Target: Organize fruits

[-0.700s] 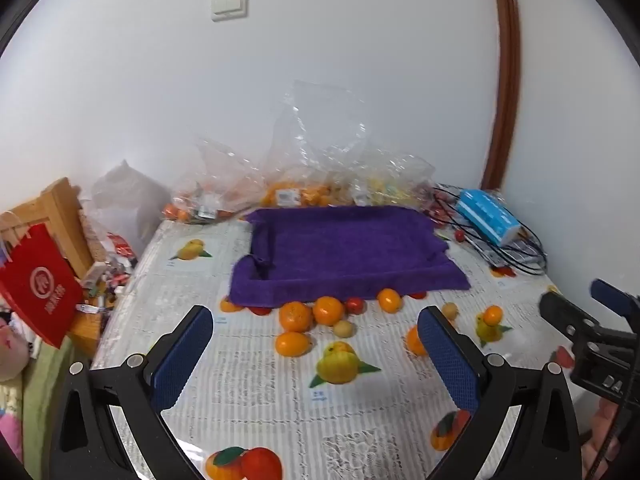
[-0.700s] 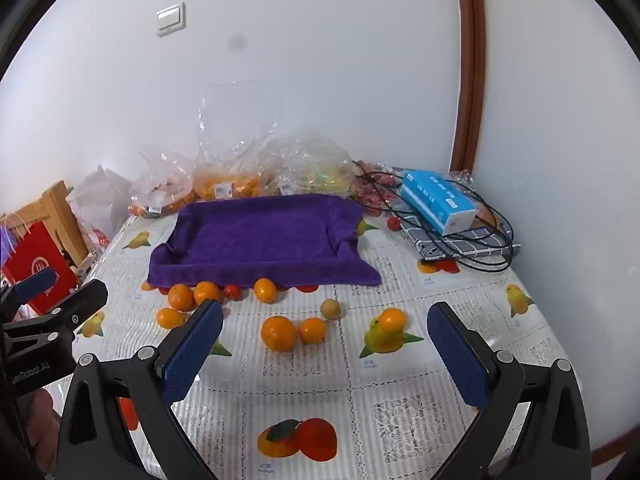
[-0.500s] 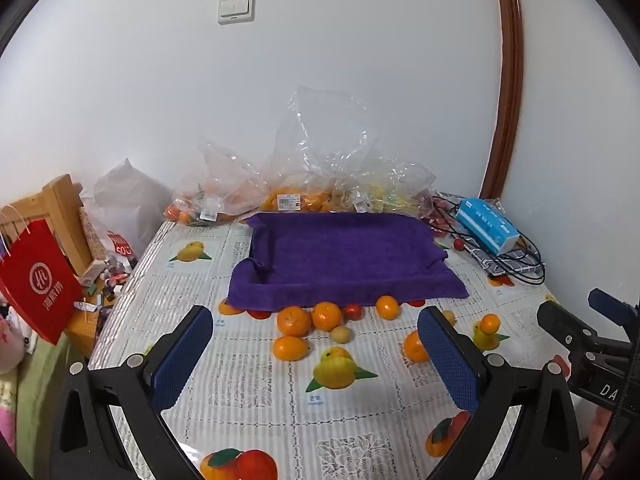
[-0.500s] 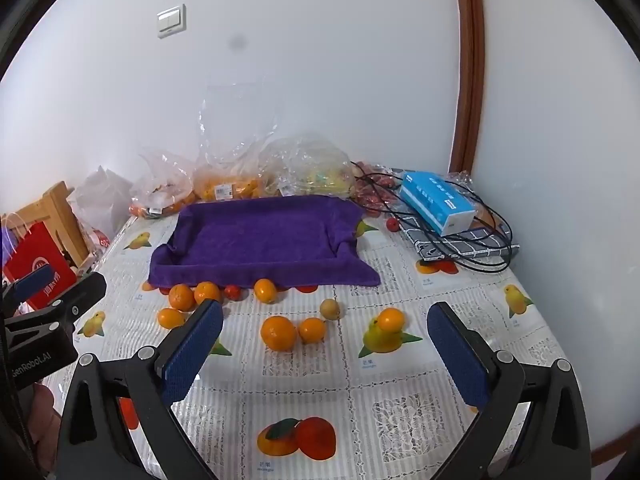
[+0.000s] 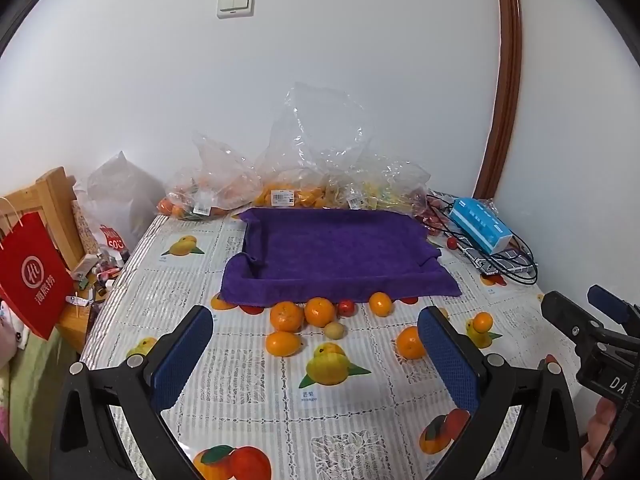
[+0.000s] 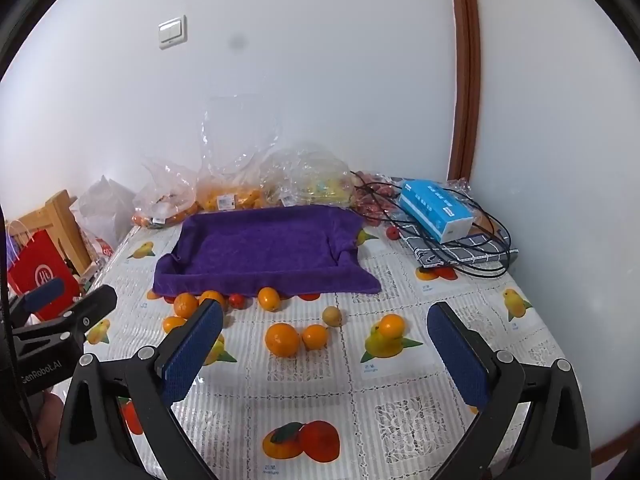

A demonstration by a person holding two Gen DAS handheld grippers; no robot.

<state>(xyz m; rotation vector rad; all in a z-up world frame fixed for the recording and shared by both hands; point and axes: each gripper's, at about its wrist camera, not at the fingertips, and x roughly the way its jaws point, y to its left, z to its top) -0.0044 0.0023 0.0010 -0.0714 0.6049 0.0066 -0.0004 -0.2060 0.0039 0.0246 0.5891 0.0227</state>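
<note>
Several oranges [image 5: 286, 317] lie loose on the fruit-print tablecloth in front of a purple towel-lined tray [image 5: 336, 252], with a small red tomato [image 5: 347, 308] and a small tan fruit [image 5: 334, 330] among them. My left gripper [image 5: 316, 360] hovers open over the near cloth, short of the fruit, nothing between its blue pads. My right gripper [image 6: 326, 354] is likewise open and empty above the cloth, with two oranges [image 6: 282, 339] just beyond it and another orange [image 6: 392, 326] further right. The purple tray [image 6: 264, 248] holds no fruit. Each gripper shows at the edge of the other's view.
Clear plastic bags of fruit [image 5: 304, 184] line the wall behind the tray. A blue tissue box [image 6: 434, 210] and black cables [image 6: 480, 256] sit at the back right. A red paper bag [image 5: 32, 276] and a wooden frame [image 5: 56, 200] stand off the table's left edge.
The left wrist view has pulled back and up: the wall switch and table sit lower in frame. The right view is nearly unchanged. Both grippers stay open and empty.
</note>
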